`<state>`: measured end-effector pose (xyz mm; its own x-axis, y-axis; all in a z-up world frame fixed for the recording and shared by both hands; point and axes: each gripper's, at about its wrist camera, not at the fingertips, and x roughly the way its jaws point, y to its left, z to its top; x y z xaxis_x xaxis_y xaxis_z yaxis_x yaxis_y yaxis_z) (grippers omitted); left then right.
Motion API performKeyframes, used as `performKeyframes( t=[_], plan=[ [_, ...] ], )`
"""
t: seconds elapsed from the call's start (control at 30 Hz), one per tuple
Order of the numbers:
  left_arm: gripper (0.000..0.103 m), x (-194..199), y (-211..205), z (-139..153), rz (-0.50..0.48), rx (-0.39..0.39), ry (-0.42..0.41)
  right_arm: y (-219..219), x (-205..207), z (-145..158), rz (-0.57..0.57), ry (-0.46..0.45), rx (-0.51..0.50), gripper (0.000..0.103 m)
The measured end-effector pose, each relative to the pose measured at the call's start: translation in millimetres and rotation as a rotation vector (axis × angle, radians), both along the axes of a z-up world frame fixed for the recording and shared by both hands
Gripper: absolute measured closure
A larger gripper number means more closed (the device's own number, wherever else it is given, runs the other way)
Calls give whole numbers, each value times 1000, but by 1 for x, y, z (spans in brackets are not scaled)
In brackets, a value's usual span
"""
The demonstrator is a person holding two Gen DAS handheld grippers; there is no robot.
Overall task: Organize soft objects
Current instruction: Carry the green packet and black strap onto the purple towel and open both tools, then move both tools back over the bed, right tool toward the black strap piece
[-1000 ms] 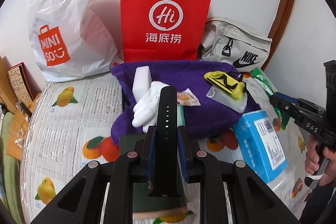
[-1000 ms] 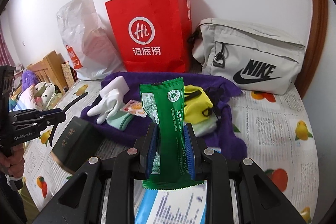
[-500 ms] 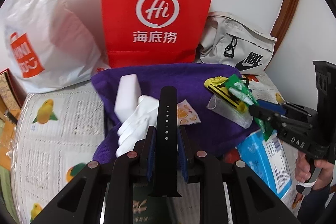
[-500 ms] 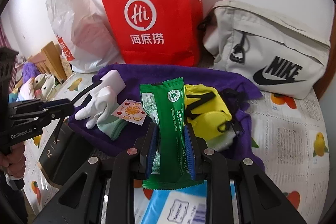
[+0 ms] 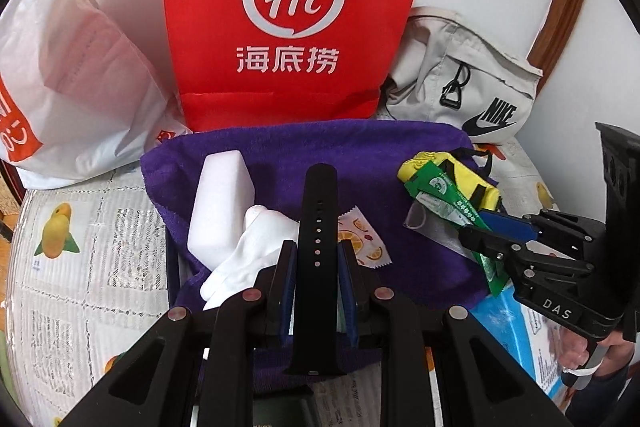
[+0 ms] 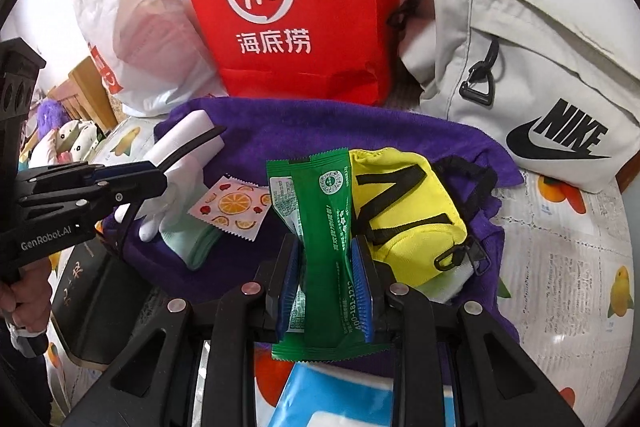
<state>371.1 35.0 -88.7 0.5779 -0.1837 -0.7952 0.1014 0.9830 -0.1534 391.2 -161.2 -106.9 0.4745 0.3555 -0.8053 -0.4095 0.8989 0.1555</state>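
Okay, left gripper (image 5: pixel 317 255) is clamping a black watch strap (image 5: pixel 318 227), pads pinching its sides; the strap's long axis is running straight along the fingers, free rounded tip pointing to 12 o'clock over the purple towel (image 5: pixel 360 155). Right gripper (image 6: pixel 326 267) is squeezing a green sachet (image 6: pixel 324 227) the same way, long axis up-down, serrated top edge aiming at 12, bottom edge hanging below the pads. Sachet is sitting just beside the yellow pouch (image 6: pixel 404 219) at its 3 o'clock, fruit-print packet (image 6: pixel 232 207) at 9. White glove (image 5: pixel 244 259) and white foam block (image 5: pixel 220 203) are lying at 10 o'clock of the strap. Red paper bag (image 5: pixel 292 15) is standing behind the towel.
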Motion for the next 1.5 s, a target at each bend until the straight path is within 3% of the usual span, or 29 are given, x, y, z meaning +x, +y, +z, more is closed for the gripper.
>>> performKeyframes(
  t=[0.3,0.4,0.47,0.5,0.57,0.83,1.2,1.5],
  plan=[
    [82,9,3,-9,19,3,29,7,9,-9,12,23,-33,70],
    [82,10,5,-10,30,-1,33,7,9,-8,11,21,-10,62],
    [81,10,5,-10,30,2,31,6,10,-7,15,27,21,50],
    [79,9,5,-10,29,7,30,6,10,-6,14,24,27,49],
    [65,8,5,-8,35,11,29,7,8,-4,9,15,23,49],
    [55,-4,10,5,62,30,9,1,-10,15,5,-13,56,48],
    [51,-54,8,32,70,51,-28,-19,-84,41,-11,-54,97,42],
    [50,-113,9,44,102,18,-36,-24,-173,35,22,-42,95,42]
  ],
)
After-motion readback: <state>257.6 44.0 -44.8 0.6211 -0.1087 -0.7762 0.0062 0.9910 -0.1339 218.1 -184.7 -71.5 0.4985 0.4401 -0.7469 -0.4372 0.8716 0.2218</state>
